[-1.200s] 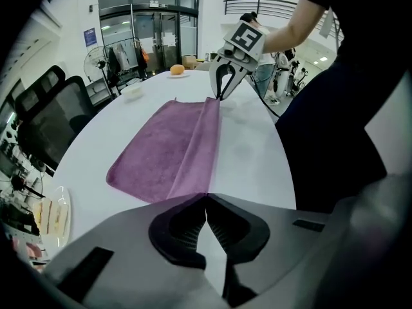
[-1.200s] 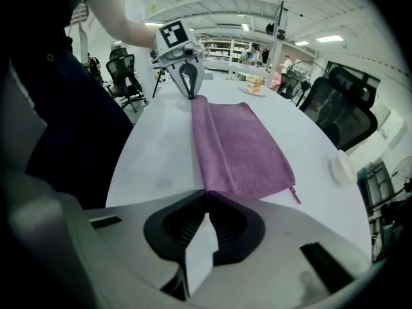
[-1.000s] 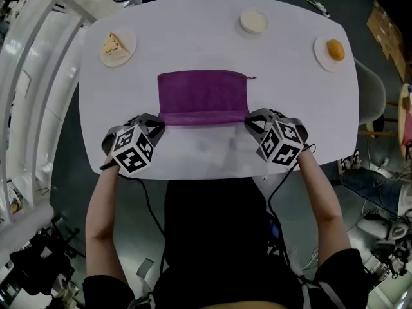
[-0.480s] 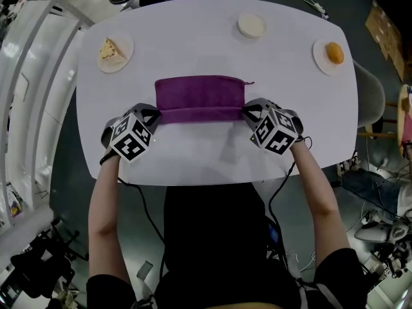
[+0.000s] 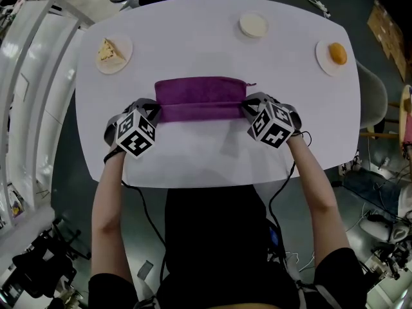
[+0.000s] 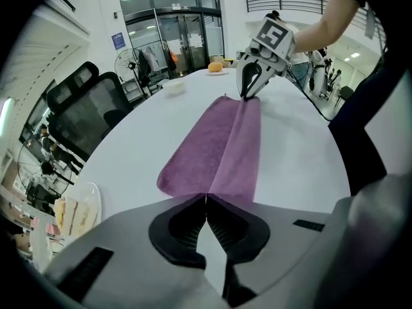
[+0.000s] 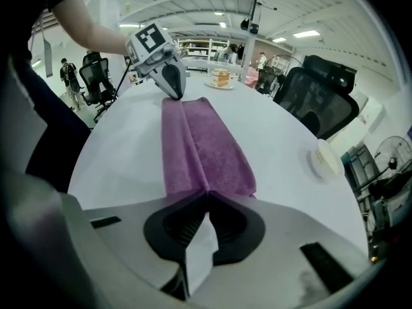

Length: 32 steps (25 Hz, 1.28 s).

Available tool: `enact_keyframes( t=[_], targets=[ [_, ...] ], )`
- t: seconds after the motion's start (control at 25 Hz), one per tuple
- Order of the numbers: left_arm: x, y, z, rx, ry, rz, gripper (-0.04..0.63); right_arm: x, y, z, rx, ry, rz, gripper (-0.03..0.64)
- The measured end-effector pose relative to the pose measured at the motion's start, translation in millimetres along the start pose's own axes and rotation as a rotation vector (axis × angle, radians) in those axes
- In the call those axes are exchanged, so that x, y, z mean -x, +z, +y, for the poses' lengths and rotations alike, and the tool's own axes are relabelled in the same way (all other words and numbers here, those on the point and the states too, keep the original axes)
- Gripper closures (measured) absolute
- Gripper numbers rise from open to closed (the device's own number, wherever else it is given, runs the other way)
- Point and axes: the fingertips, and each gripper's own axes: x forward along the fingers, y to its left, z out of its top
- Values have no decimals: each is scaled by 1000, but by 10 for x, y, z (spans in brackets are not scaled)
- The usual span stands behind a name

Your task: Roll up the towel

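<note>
Both grippers have travelled toward 12 o'clock since the earlier frame, carrying the towel's near edge with them, so the turned-over band is deeper and the flat part beyond it is shorter. Far off at the bench's (image 5: 193,156) 10 o'clock, a cake plate (image 5: 114,52) sits well apart from the work. The left gripper (image 5: 156,111) is at the towel's 8 o'clock corner, tilted steeply down, its jaws clenched on that end of the lifted edge; its own view shows the cloth's crease running straight into the closed tips. The towel (image 5: 201,90) lies across the middle of the bench, long side running from 9 to 3 o'clock, its near part doubled over the rest and raised in a low ridge between the two grips. A small pale dish (image 5: 253,24) stands near 12 o'clock, clear of the cloth. The right gripper (image 5: 245,108) mirrors the left at the 4 o'clock corner, jaws likewise clamped on the edge's other end. Gripping both ends at once looks meant to keep the edge taut and square, so that the roll advances evenly rather than skewing. An orange plate (image 5: 336,53) rests at 2 o'clock. By my reading the roll is only begun, with most of the length yet to be wound.
</note>
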Motion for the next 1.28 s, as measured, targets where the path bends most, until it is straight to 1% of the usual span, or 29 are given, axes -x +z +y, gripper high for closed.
enact_keyframes(
  t=[0.12,0.32,0.44,0.52,0.6,0.68,0.72,0.76,0.8,0.92,1.04,1.12,1.2,1.28],
  targets=[
    [-22,-34,77,5,22,6,584,-26,-3,-39,-6,-8,2,594],
    [-52,-89,145,6,33,18,584,-57,-10,-100,-21,-19,0,594],
    [-25,-109,169,26,46,2,584,-52,-8,-119,-38,-39,-5,587],
    [18,-99,200,71,57,-30,584,-28,-5,-167,-46,-69,-13,516],
    [91,-80,240,117,70,-67,583,37,6,-245,-58,-108,-31,514],
    [184,-60,263,131,80,-92,583,144,20,-316,-71,-145,-53,514],
    [233,-49,261,127,83,-100,581,201,22,-329,-72,-154,-59,467],
    [284,-37,250,120,84,-108,581,255,20,-323,-67,-156,-60,385],
    [336,-21,227,110,82,-116,580,308,19,-304,-55,-156,-57,377],
    [466,31,43,58,56,-130,558,454,18,-170,13,-160,-49,377],
    [488,31,-242,-38,14,-99,525,530,17,42,96,-151,-38,377],
    [457,16,-410,-95,-4,-76,518,534,19,183,151,-148,-27,377],
    [405,3,-546,-124,-24,-63,500,505,19,313,194,-144,-19,377],
    [350,-22,-643,-142,-39,-51,495,448,22,414,216,-134,-14,377]
  ],
)
